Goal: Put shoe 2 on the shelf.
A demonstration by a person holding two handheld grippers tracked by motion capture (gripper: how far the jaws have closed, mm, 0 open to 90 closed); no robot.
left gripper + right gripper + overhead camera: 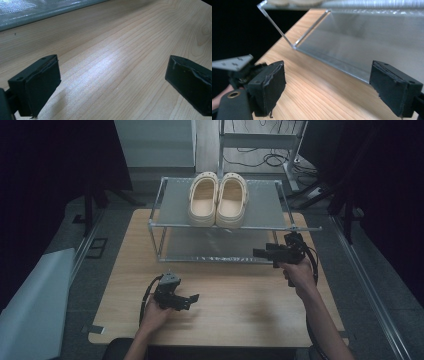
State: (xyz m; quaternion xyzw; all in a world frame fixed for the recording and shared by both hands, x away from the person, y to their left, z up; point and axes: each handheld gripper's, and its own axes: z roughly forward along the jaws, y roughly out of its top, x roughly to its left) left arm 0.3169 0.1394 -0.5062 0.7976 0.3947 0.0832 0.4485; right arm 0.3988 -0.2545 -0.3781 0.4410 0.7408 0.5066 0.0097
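Fingers spread wide and empty on both grippers, over bare tabletop.

Left gripper (192, 299) rests on the wooden table (240, 320) at 7 o'clock, pads (42, 85) well apart, nothing between. Metal rack (165, 210) stands at 12 o'clock, pair of cream clogs (218, 200) on its top shelf. Right gripper (257, 253) at 3 o'clock, pads (395, 91) likewise parted, points at the rack's lower shelf (367, 40); front rail lies between it and the shelf.

A pair of cream clogs (218, 200) stands side by side, upright, on the rack's top shelf (262, 202).
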